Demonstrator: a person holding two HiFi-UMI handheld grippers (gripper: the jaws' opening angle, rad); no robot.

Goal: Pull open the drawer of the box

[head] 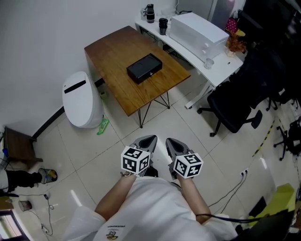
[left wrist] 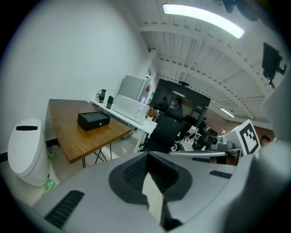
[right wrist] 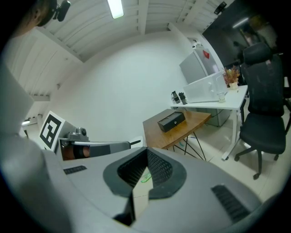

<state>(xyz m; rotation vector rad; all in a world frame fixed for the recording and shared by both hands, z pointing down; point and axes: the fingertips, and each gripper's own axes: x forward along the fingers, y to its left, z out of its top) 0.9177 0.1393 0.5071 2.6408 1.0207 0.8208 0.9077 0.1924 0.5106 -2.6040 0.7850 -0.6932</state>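
A black box [head: 144, 68] lies flat near the middle of a wooden table [head: 113, 56], far ahead of me, with a small silver fitting on its front face. It looks closed. The box [left wrist: 93, 120] shows small and distant in the left gripper view, and the box [right wrist: 171, 121] does so too in the right gripper view. My left gripper [head: 147, 140] and right gripper [head: 172, 141] are held side by side close to my chest, above the floor tiles. Both are shut and hold nothing. The left gripper [left wrist: 147, 155] and right gripper [right wrist: 147, 152] show their pads meeting at the tips.
A white bin [head: 83, 100] stands left of the table, with a green item [head: 103, 126] on the floor beside it. A white desk [head: 188, 49] with a white appliance [head: 197, 29] and cups [head: 149, 13] runs along the right. A black office chair [head: 233, 106] stands by it.
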